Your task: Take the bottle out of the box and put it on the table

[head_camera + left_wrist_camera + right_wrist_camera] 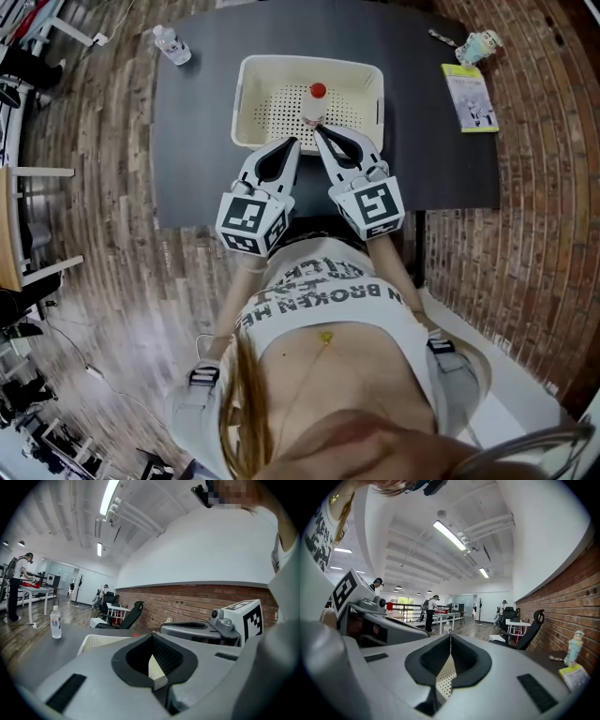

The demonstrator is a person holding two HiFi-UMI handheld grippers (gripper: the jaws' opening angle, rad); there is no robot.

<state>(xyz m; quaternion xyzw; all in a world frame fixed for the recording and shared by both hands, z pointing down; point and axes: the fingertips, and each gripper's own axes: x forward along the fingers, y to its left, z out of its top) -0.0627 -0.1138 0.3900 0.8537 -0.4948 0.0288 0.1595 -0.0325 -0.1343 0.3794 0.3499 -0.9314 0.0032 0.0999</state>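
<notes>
A small clear bottle (314, 108) with a red cap stands upright in the cream perforated box (246, 103) on the black table (197, 150). Both grippers reach over the box's near rim. My left gripper (296, 141) is shut and empty, its tips just left of the bottle's base. My right gripper (316, 132) is also shut with nothing in it, and its tips lie right at the near side of the bottle. In the left gripper view the left gripper (152, 634) has its jaws together, with the box (101, 642) beyond. The right gripper (450, 634) likewise shows its jaws meeting.
A second clear bottle (173, 45) stands at the table's far left corner, also seen from the left gripper (56, 622). A yellow-green booklet (469, 97) and a small figurine (484, 42) lie at the far right. Office chairs and people stand farther back.
</notes>
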